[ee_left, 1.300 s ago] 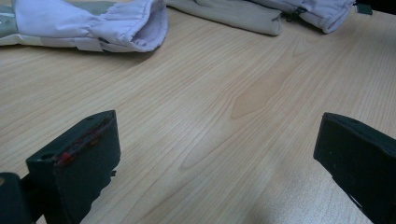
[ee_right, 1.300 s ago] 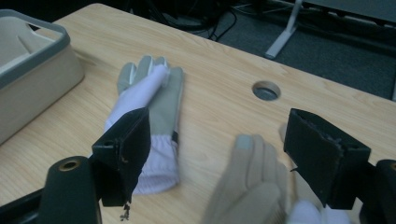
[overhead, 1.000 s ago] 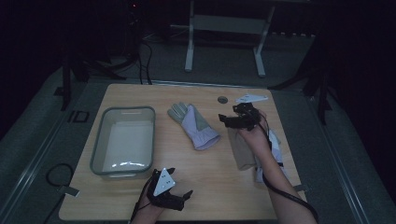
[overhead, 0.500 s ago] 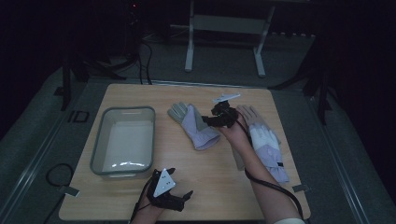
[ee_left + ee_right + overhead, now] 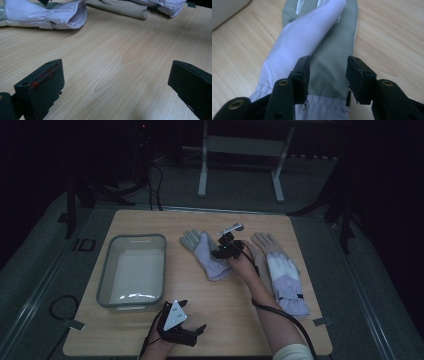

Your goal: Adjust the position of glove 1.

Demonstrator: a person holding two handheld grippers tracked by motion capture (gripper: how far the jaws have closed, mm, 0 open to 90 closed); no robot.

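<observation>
Two grey and lavender gloves lie flat on the wooden table. My right gripper is low over the left glove, palm side up. Its jaws have just been closing and stand half apart, astride the grey middle of that glove near the cuff; I see no pinched fabric. The right glove lies beside the person's right hand. By the table's front edge my left gripper rests open, with bare wood between its jaws. The left glove's cuff shows farther off.
A grey rectangular bin with nothing in it stands at the table's left; its corner shows beyond the glove. A small round dark thing lies near the table's far edge. A metal stand is on the floor behind.
My right gripper has moved left and down, from above the right glove to the left glove, and its jaws have narrowed. The left gripper has stayed where it was.
</observation>
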